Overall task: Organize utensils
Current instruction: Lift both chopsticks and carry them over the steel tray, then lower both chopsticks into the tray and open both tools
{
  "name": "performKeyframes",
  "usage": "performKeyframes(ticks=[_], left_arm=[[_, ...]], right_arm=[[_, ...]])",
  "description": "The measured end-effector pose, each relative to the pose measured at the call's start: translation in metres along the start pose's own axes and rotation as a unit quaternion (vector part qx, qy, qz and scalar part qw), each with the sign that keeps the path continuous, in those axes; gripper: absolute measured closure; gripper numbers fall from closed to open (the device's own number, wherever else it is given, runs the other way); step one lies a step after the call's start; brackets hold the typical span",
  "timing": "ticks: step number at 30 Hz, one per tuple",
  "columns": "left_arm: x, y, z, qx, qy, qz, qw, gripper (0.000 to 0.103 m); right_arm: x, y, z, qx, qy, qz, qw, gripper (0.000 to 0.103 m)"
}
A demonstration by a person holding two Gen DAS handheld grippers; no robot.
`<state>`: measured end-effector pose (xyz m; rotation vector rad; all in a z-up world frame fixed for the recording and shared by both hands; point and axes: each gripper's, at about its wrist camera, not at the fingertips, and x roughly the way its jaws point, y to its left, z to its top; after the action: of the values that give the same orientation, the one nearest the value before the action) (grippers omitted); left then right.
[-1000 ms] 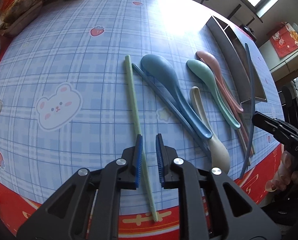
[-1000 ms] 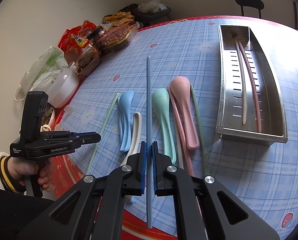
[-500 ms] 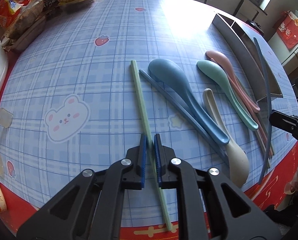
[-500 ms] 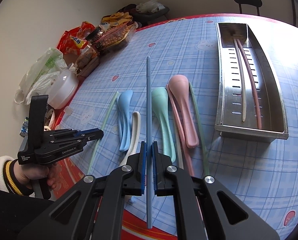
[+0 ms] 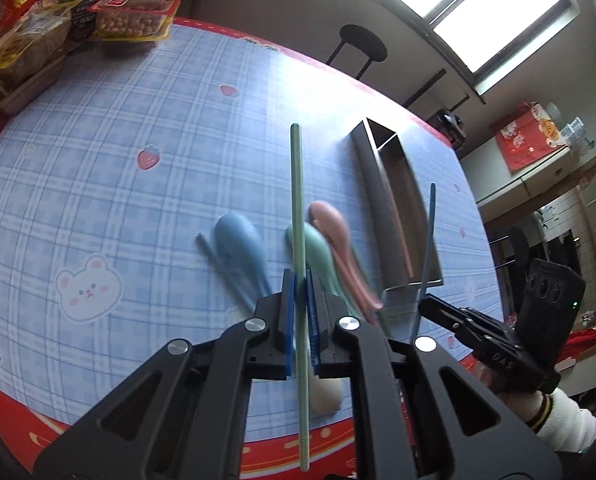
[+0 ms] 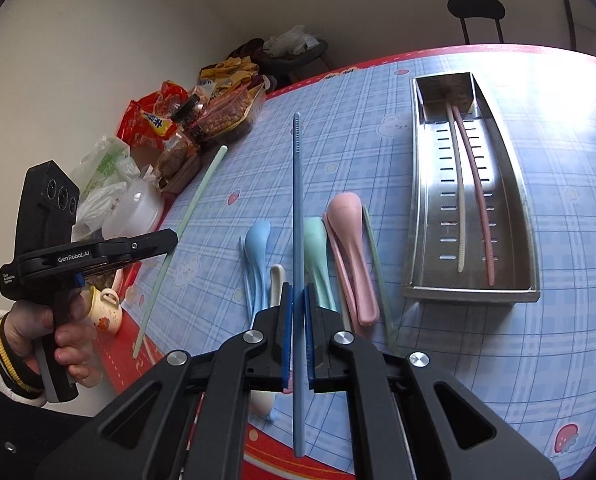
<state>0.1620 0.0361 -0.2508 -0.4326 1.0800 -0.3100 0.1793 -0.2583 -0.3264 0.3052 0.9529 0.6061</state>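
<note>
My left gripper is shut on a light green chopstick, lifted off the blue checked cloth; it also shows in the right wrist view as a light green chopstick held by the left gripper. My right gripper is shut on a blue chopstick, held in the air. On the cloth lie a blue spoon, a mint spoon, a pink spoon, a cream spoon and more chopsticks. The steel tray holds a cream chopstick and a dark pink chopstick.
Snack packets, plastic bags and a white lidded container crowd the table's far left edge. A small mug stands near the left hand. A black stool stands beyond the table.
My left gripper shut on the light green chopstick and raised it off the cloth. The right gripper kept its hold on the blue chopstick and shifted slightly.
</note>
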Motion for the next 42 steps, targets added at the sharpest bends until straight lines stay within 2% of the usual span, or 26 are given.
performKeyframes(ticks=[5, 12, 17, 22, 34, 36, 38, 39, 40, 41, 42], left_arm=[[0.025, -0.041, 0.024, 0.007, 0.012, -0.031, 0.9994, 0.093], [0.079, -0.095, 0.063, 0.015, 0.025, -0.048, 0.9984, 0.093], [0.128, -0.125, 0.087, 0.019, 0.040, -0.042, 0.9982, 0.093], [0.172, -0.137, 0.099, 0.004, 0.063, -0.036, 0.9973, 0.093], [0.230, -0.151, 0.106, 0.014, 0.099, -0.014, 0.9949, 0.092], [0.226, -0.154, 0.106, 0.020, 0.095, -0.021, 0.9951, 0.078], [0.216, -0.156, 0.111, 0.022, 0.086, -0.031, 0.9956, 0.062], [0.208, -0.156, 0.113, 0.028, 0.079, -0.033, 0.9959, 0.058], [0.199, -0.156, 0.116, 0.037, 0.070, -0.030, 0.9964, 0.053], [0.189, -0.155, 0.119, 0.047, 0.061, -0.025, 0.9967, 0.044], [0.179, -0.155, 0.122, 0.055, 0.052, -0.022, 0.9969, 0.038]], right_arm=[[-0.024, -0.016, 0.023, 0.016, -0.038, -0.008, 0.999, 0.097], [-0.037, -0.058, 0.073, 0.013, -0.072, -0.068, 0.995, 0.097], [-0.018, -0.083, 0.099, 0.009, -0.065, -0.097, 0.993, 0.097], [0.003, -0.103, 0.106, 0.014, -0.048, -0.117, 0.992, 0.097], [0.026, -0.123, 0.108, 0.022, -0.014, -0.142, 0.990, 0.096], [0.025, -0.120, 0.110, 0.019, -0.017, -0.151, 0.988, 0.095], [0.017, -0.116, 0.111, 0.014, -0.027, -0.165, 0.986, 0.083], [0.012, -0.113, 0.112, 0.011, -0.034, -0.175, 0.984, 0.067], [0.006, -0.111, 0.112, 0.007, -0.041, -0.184, 0.982, 0.055], [0.000, -0.109, 0.113, 0.003, -0.048, -0.194, 0.980, 0.049], [-0.006, -0.108, 0.114, 0.000, -0.054, -0.204, 0.978, 0.038]])
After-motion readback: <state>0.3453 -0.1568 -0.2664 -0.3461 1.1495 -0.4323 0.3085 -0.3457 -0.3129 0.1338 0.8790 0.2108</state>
